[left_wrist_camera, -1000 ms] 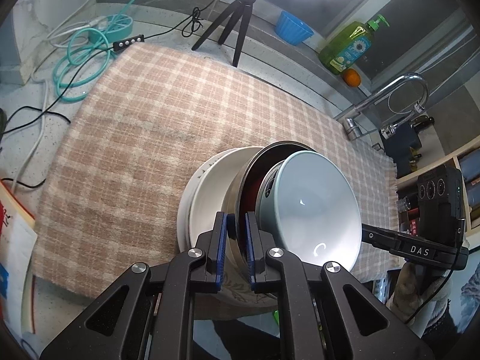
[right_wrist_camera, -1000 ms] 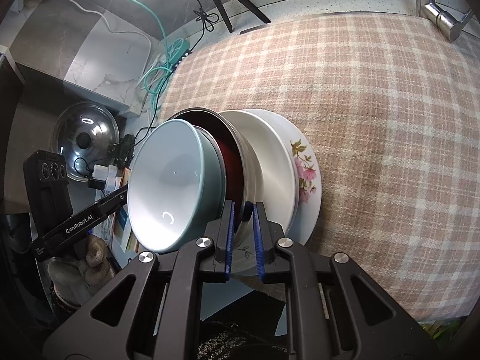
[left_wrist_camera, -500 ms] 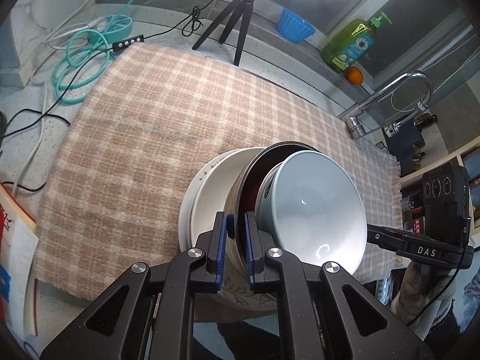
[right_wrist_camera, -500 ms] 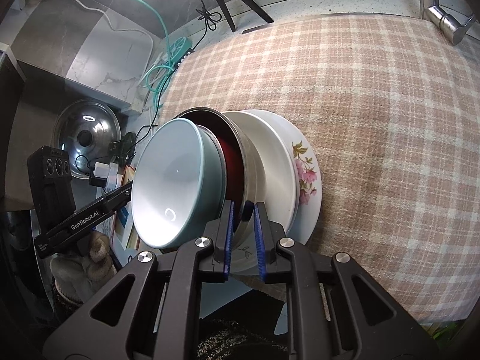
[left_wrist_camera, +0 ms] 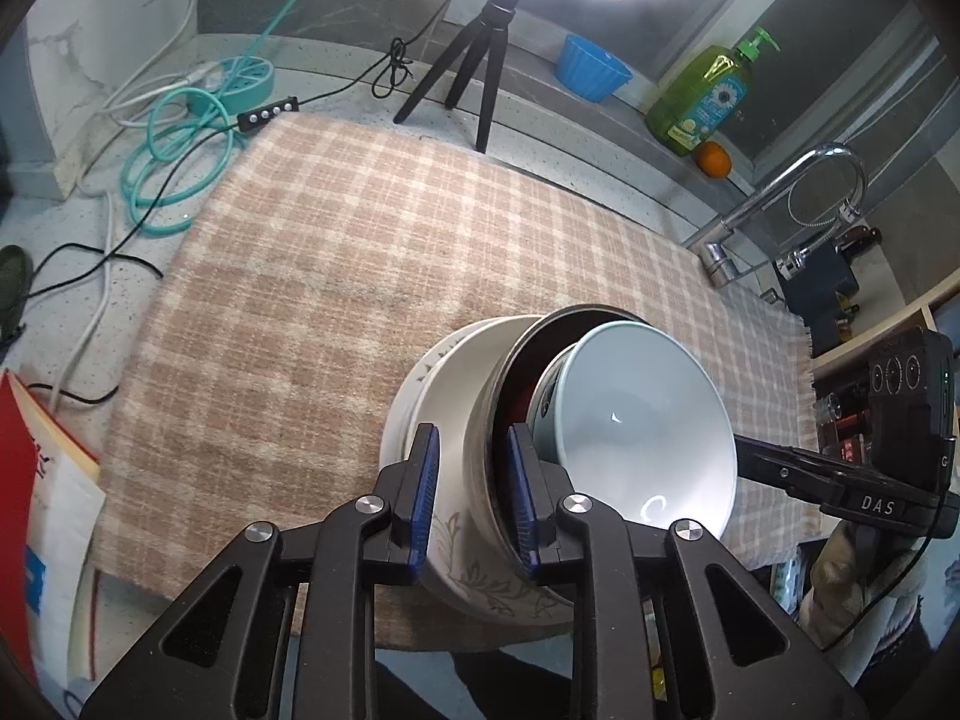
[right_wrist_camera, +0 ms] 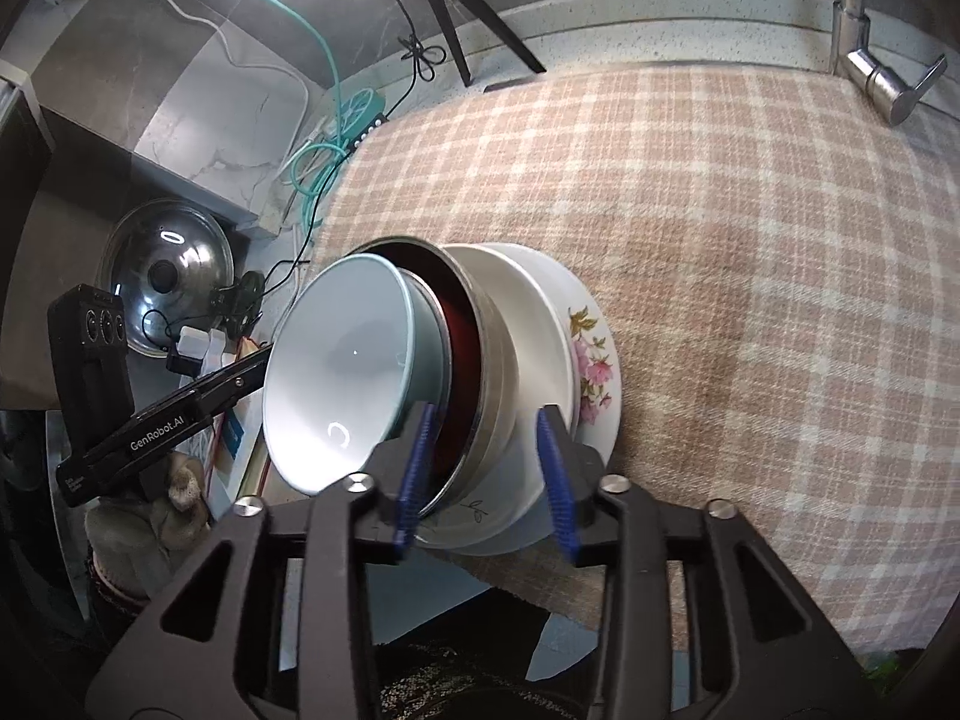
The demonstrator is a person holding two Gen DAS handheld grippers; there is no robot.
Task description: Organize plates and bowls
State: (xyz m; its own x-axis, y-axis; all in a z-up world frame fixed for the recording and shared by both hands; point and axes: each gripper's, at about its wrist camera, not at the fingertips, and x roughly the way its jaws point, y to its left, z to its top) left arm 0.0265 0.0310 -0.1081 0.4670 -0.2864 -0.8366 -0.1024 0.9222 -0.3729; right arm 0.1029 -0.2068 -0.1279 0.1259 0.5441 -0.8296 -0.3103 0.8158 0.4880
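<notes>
A stack of dishes sits on the checked cloth (left_wrist_camera: pixel 336 276) near its front edge. From the bottom it is a flowered plate (right_wrist_camera: pixel 591 366), a white bowl (left_wrist_camera: pixel 456 384), a steel bowl (right_wrist_camera: pixel 492 372) with a red inside, and a pale teal bowl (left_wrist_camera: pixel 642 420) on top. My left gripper (left_wrist_camera: pixel 474 498) straddles the near rims of the white and steel bowls; its jaws are opening and the pads stand off the walls. On the opposite side of the stack, my right gripper (right_wrist_camera: pixel 485 474) straddles the same rims, jaws opening wider, with clear gaps.
At the back stand a black tripod (left_wrist_camera: pixel 480 60), a blue cup (left_wrist_camera: pixel 591 75), a green soap bottle (left_wrist_camera: pixel 702 96) and an orange (left_wrist_camera: pixel 714 157). A faucet (left_wrist_camera: pixel 780 198) rises at the right. Teal cable (left_wrist_camera: pixel 174 150), a red book (left_wrist_camera: pixel 24 510) and a pot lid (right_wrist_camera: pixel 165 276) lie left.
Both grippers were shut on the bowl rims; now both pairs of jaws have spread apart, the right more than the left. The stack stays in place on the cloth.
</notes>
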